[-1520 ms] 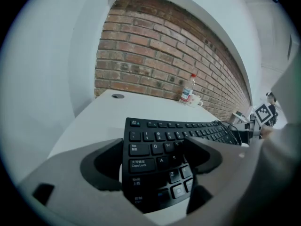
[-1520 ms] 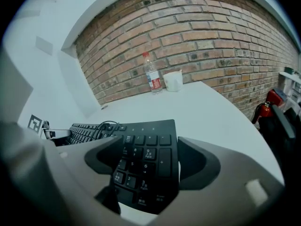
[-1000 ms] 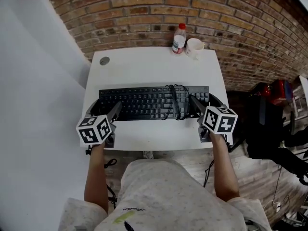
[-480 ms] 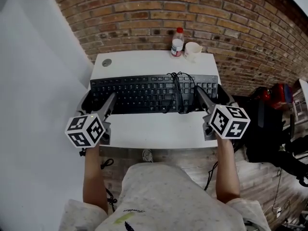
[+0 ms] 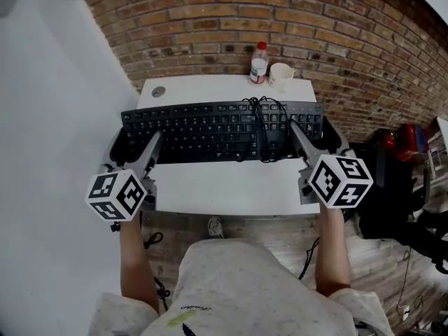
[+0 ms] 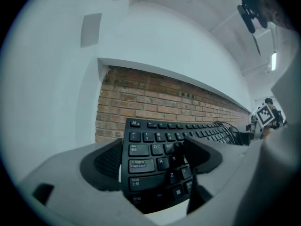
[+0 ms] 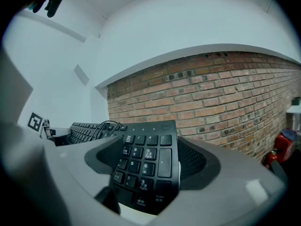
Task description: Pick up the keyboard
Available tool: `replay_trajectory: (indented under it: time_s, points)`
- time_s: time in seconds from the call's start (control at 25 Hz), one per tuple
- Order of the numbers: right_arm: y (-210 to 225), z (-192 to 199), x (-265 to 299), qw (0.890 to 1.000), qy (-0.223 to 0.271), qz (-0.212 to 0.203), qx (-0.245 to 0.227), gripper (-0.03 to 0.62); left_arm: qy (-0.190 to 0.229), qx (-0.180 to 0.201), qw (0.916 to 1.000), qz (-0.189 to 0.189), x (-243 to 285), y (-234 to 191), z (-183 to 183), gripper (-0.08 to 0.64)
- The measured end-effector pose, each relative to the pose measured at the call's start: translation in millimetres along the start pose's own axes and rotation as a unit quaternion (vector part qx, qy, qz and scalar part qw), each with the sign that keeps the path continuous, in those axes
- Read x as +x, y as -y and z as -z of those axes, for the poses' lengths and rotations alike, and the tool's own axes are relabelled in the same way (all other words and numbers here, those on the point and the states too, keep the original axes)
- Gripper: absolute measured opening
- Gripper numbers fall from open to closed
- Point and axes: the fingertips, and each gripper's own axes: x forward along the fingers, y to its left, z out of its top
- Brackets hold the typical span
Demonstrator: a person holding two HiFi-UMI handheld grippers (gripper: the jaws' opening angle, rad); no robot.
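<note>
Firmly, the left gripper [image 5: 134, 145] and right gripper [image 5: 318, 137] each clamp one end of the keyboard [image 5: 210, 127]

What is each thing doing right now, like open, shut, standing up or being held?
keyboard: gripped at both ends, seemingly raised off the table.
cable: bundled up, lying across the keys.
bottle: upright, red cap on.
cup: upright beside the bottle, contents not visible.
left gripper: shut on the keyboard's left end.
right gripper: shut on the keyboard's number-pad end.
</note>
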Motion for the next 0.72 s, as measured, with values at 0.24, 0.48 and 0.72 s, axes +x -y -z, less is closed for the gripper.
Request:
replay_trajectory:
  time_s: [0.24, 0.48, 0.72]
  points:
    - [-1.7, -2.7, -0.3, 1.000, -0.001, -0.004, -0.001, 0.374, 0.001, -0.001, 1.0000, -0.005, -4.3, 0.4, -3.1, 0.399]
    - [-4.0, -2.7, 0.7, 1.000, -0.003, -0.008, -0.002, 0.374, -0.001, -0.005, 0.9999, -0.010, -7.0, -1.3, -2.1, 0.399]
    - [-8.0, -3.2, 4.8, 1.000, -0.008, -0.009, -0.003, 0.374, -0.004, -0.008, 0.9999, -0.013, -7.8, -6.2, -1.9, 0.400]
